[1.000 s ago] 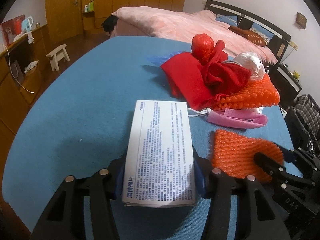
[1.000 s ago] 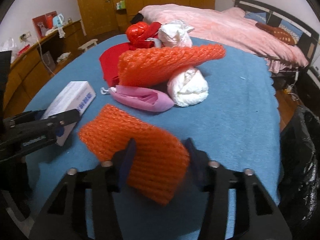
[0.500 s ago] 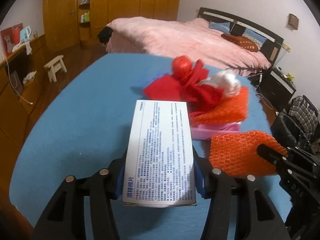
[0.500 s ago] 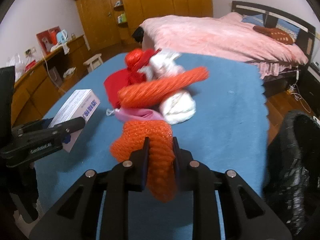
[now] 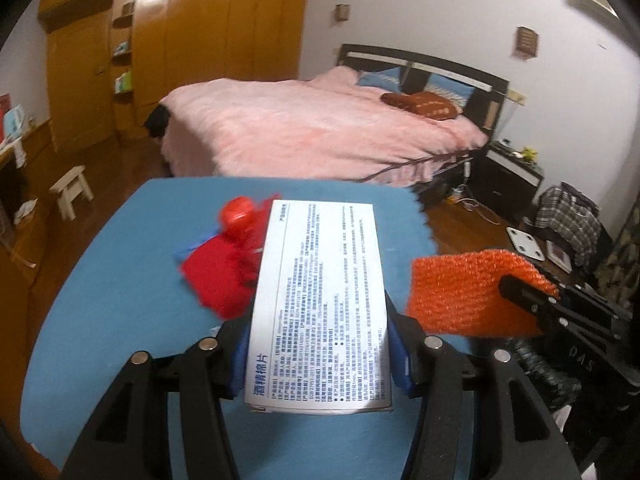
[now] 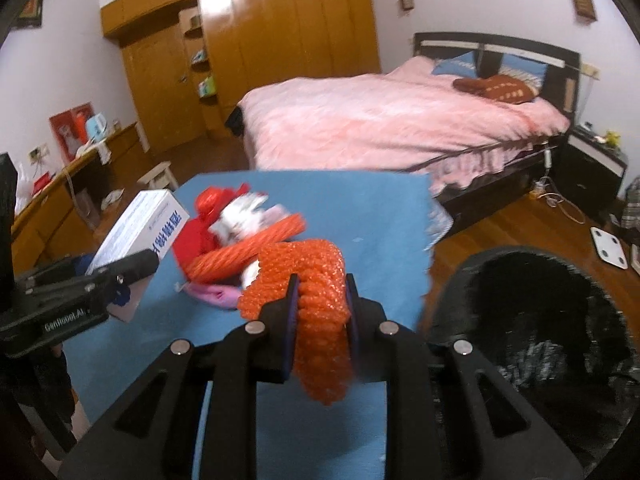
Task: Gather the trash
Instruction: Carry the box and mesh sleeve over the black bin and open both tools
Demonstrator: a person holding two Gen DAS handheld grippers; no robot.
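Two tongs loaded, black trash bag (image 6: pixel 540 320) gaping

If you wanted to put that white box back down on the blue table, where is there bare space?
Bare blue table lies left of the red bag, out to the table's left edge. In the right wrist view, another open strip runs right of the trash pile to the edge by the black trash bag. The middle is crowded.

Blue-covered table (image 6: pixel 360 216). On it, toward 10 o'clock from centre in the right wrist view: heap of red cloth (image 6: pixel 196 240), red ball-shaped wad (image 6: pixel 210 200), white crumpled wad (image 6: pixel 240 216), long orange foam net (image 6: pixel 248 250), pink piece (image 6: pixel 216 294) at heap's near edge. All touching. Wood floor (image 6: pixel 520 224) at 3 o'clock.
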